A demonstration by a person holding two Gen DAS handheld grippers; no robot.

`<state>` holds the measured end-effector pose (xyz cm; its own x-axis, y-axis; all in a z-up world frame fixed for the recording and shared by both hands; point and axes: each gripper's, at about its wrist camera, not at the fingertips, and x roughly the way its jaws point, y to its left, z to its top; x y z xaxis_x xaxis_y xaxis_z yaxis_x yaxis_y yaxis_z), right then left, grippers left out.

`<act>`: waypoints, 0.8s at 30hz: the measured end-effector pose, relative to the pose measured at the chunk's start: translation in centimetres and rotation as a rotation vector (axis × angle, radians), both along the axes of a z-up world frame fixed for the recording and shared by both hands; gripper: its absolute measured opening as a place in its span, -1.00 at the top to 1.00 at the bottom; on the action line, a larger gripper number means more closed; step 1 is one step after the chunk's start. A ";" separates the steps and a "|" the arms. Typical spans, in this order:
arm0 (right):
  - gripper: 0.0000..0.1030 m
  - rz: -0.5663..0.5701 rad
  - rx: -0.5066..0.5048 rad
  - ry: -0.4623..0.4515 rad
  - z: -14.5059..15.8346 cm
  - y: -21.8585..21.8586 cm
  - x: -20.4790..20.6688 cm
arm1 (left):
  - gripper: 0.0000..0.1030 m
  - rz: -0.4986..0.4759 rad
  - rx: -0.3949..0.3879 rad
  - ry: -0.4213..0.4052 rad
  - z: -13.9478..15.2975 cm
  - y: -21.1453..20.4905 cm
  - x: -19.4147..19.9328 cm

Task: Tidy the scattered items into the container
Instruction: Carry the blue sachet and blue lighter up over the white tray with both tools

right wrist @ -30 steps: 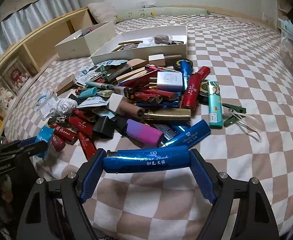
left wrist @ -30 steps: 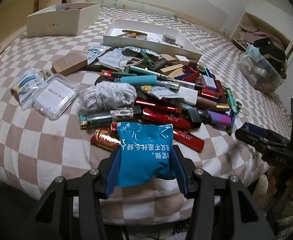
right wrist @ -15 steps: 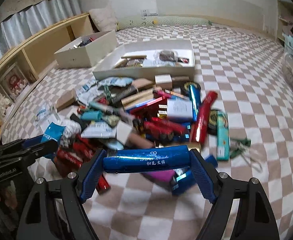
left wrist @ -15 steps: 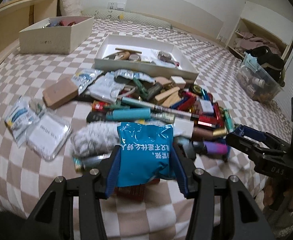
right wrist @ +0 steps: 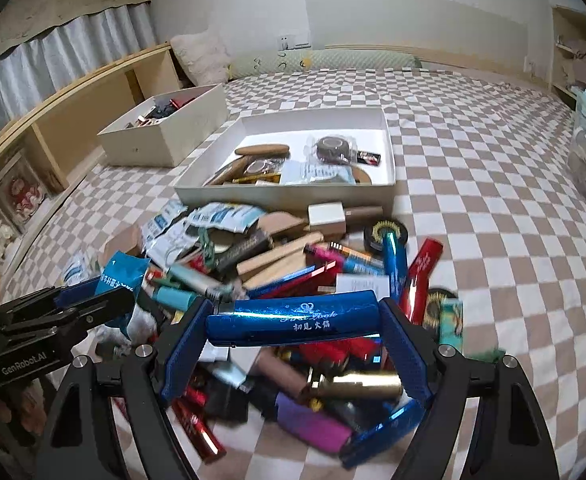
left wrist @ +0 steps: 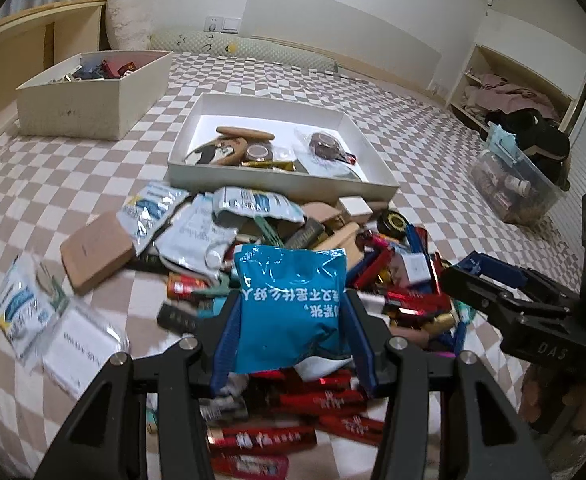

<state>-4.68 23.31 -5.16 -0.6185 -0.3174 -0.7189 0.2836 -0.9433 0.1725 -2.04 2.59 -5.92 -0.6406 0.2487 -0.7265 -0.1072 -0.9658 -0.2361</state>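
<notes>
Blue packet (left wrist: 289, 304), soft, light and crinkly, pinched at its sides in left gripper (left wrist: 289, 316), and blue tube (right wrist: 293, 322), stiff and slick, clamped end to end in right gripper (right wrist: 293, 332), both above pile (right wrist: 293, 264), white tray (right wrist: 389, 148) at twelve o'clock.

White walls (left wrist: 353, 4), checkered bed (right wrist: 473, 152)
</notes>
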 end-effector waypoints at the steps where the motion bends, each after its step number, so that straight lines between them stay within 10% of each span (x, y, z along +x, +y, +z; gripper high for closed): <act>1: -0.62 -0.002 -0.001 0.001 0.1 -0.1 -0.4 | 0.04 0.001 0.002 -0.002 0.0 -0.1 -0.4; 24: -0.62 -0.031 -0.046 0.032 3.7 -0.8 -8.5 | 0.04 -0.011 -0.030 0.071 3.6 -0.7 -9.8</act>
